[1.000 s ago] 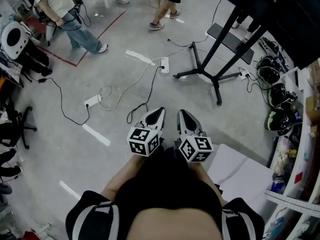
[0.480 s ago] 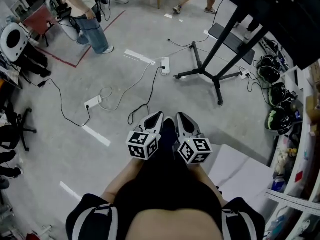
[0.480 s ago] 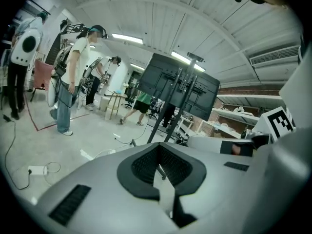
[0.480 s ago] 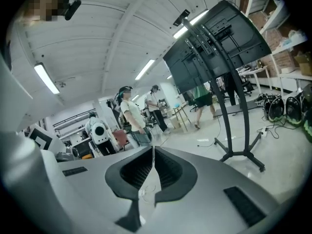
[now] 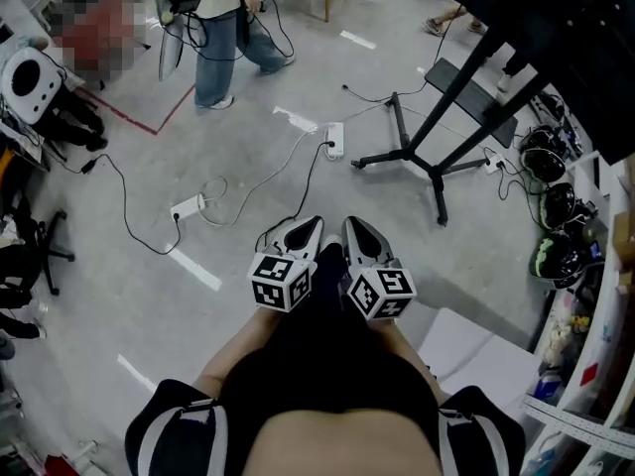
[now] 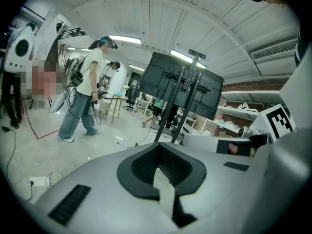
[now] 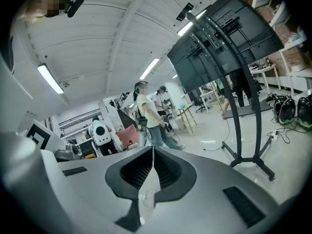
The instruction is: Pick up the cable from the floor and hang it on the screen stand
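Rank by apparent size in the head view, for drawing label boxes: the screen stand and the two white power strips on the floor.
1. screen stand, by far the largest.
2 and 3. power strip by the stand's foot and power strip farther left: about alike, so unranked.

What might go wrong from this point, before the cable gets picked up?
The black cable looks plugged into the white power strip; lifting it may drag the strip. A white cable loops close by, so the wrong one might be grabbed. Both the left gripper and right gripper are shut, and must open first.
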### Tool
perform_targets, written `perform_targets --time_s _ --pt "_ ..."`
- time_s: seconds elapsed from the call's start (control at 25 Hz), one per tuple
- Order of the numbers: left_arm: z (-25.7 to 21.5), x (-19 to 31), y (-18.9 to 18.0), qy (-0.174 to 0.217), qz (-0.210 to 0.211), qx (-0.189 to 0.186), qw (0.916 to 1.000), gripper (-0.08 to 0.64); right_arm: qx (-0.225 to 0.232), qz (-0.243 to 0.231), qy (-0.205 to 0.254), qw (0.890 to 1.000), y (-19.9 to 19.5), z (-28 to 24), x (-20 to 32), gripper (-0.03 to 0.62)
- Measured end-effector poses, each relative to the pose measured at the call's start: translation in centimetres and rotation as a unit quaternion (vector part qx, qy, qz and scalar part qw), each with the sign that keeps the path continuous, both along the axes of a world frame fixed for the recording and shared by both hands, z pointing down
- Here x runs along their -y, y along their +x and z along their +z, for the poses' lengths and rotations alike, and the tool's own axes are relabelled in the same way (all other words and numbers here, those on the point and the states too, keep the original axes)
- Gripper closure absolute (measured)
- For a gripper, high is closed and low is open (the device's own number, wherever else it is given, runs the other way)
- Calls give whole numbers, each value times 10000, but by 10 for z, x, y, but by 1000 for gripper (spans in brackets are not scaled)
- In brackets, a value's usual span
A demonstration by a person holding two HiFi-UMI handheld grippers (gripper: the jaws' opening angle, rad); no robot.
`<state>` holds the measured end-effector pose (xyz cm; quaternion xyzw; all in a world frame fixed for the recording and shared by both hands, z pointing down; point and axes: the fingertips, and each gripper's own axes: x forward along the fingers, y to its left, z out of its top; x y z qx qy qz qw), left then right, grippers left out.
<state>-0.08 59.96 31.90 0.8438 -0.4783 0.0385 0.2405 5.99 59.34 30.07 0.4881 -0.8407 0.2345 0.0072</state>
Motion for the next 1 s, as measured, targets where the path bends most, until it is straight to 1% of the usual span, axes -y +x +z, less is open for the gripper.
perform_targets --time_s 0.12,0.32,0.48,0.72,1.0 --pt "-2 25 -4 1 -90 1 10000 554 -13 -22 27 10000 -1 -4 25 568" --pt "3 68 -1 -112 -139 -12 9998 554 -284 -15 -31 9996 6 1 69 568" --pt "5 97 -1 -153 -175 -31 9997 554 -197 -20 -178 9996 9 7 100 568" --pt "9 146 7 -329 -240 -55 9992 554 -191 -109 -342 9992 15 9 150 568" --pt "6 186 20 -268 -258 -1 9993 554 -104 -74 -375 9992 31 11 195 568"
